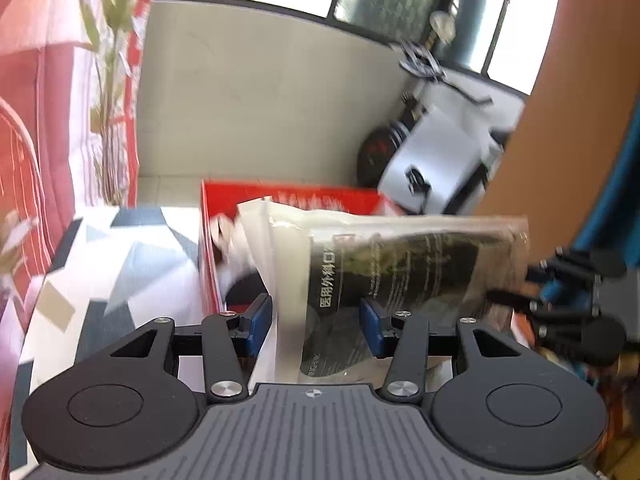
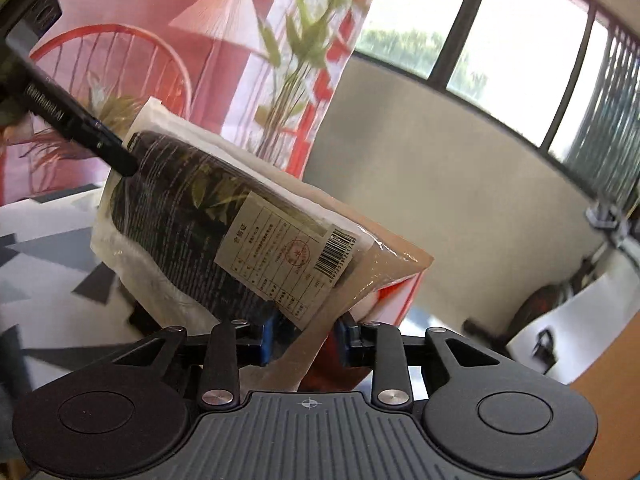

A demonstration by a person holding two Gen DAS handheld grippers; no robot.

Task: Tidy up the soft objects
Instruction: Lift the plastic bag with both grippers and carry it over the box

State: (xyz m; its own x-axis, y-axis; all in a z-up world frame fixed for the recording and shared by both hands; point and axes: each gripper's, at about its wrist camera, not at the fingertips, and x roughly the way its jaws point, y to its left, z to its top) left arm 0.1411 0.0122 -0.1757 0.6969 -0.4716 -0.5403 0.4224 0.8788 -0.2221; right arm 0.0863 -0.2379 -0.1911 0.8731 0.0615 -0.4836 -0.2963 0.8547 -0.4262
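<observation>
A clear plastic packet of black masks (image 1: 400,264) hangs in the air above the patterned table, held at two ends. My left gripper (image 1: 316,320) is shut on its near edge, the blue pads (image 1: 372,324) pressing either side. At the right of the left wrist view, my right gripper (image 1: 560,292) grips the far edge. In the right wrist view the packet (image 2: 224,216) shows its label and barcode, and my right gripper (image 2: 306,336) is shut on its lower corner. My left gripper (image 2: 80,128) reaches in from the upper left and holds the other end.
An open red box (image 1: 280,196) with white soft items inside stands on the grey-and-white geometric tablecloth (image 1: 132,264) just behind the packet. A red backdrop printed with a lamp and plant (image 2: 224,40) hangs to the left. White and black clutter (image 1: 432,160) lies by the wall.
</observation>
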